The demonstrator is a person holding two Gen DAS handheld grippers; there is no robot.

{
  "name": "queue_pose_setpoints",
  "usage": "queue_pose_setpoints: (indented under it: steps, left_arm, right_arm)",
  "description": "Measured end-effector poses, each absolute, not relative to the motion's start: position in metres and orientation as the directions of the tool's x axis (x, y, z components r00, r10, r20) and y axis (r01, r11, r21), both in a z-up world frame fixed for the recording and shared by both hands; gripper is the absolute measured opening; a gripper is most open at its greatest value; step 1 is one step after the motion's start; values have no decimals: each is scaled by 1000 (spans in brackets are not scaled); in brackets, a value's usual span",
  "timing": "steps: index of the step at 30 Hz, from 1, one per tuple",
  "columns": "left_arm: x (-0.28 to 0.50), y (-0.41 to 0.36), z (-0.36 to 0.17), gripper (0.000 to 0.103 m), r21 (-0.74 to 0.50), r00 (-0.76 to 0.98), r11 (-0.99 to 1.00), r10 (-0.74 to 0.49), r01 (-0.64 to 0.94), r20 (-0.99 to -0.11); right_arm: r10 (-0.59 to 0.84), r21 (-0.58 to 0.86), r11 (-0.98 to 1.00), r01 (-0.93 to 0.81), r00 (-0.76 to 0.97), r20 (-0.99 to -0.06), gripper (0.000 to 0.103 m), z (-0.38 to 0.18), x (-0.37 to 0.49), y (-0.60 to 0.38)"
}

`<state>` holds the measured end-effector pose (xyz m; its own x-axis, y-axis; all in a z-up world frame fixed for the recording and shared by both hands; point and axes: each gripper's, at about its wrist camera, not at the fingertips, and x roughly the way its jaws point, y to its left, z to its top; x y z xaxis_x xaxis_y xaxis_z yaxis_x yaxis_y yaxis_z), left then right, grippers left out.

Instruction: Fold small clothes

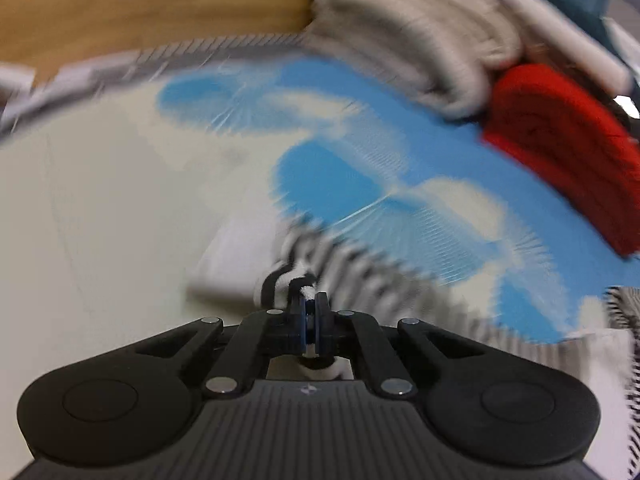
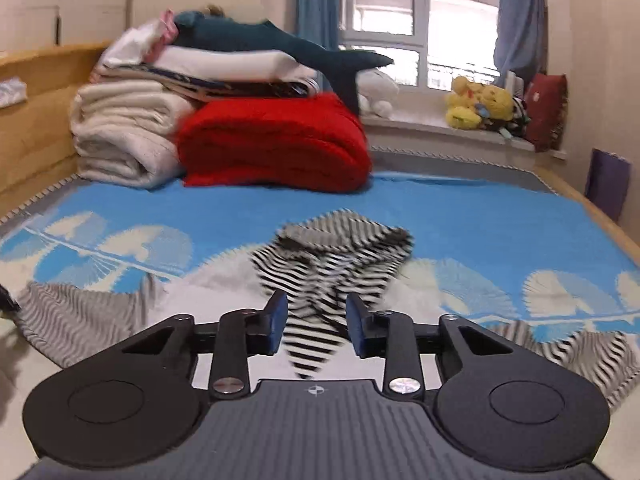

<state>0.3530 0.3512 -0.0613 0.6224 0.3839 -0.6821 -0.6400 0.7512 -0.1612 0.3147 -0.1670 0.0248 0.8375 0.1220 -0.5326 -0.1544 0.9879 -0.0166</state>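
A small black-and-white striped garment [image 2: 332, 256] lies bunched on the blue-and-cream bedspread [image 2: 480, 216]. My left gripper [image 1: 310, 304] is shut on a striped edge of the garment [image 1: 288, 276], low over the cream part of the bedspread [image 1: 100, 208]; that view is blurred. My right gripper [image 2: 316, 320] hovers over the near point of the garment. A striped corner hangs between its blue pads [image 2: 278, 320], which stand apart and do not visibly press on it.
A red folded blanket [image 2: 276, 140], a cream folded blanket [image 2: 124, 136] and stacked bedding with a dark plush shark [image 2: 280, 44] stand at the bed's far end. A wooden bed frame [image 2: 36, 100] runs along the left. Plush toys [image 2: 476, 104] sit on the windowsill.
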Motion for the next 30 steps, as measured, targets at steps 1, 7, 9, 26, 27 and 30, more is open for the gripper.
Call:
queue_pose_setpoints:
  steps: [1,7,9,26,27,30]
  left_arm:
    - [357,334,-48,3,-163,655,778,374,-607,-657]
    - [370,176,22,3,-207,847,957,68,-205,-527]
    - [369,115,31,4,-262,831,965,-148,2,-537]
    - [402,103,18,38,-298,681,936,-96,-186,-726]
    - [403,106,21,38,-298,678,935,-93,-192,-729]
    - [408,119,22,40,-293,671,934,-85,-204,-737]
  right_arm:
    - [114,2,991,-135,827,-551,29,23,317,-172]
    - [27,55,998,10,774,-632,28,9,329,-209]
    - [17,87,995,53,759,-651,28,4,330,-219]
    - [129,397,855,335,604,-786,30,-73,373,-257]
    - [143,420,835,357,596,-791,30,-81,376,-258]
    - [144,441,786,432,566,-812,30,-102,388,-260]
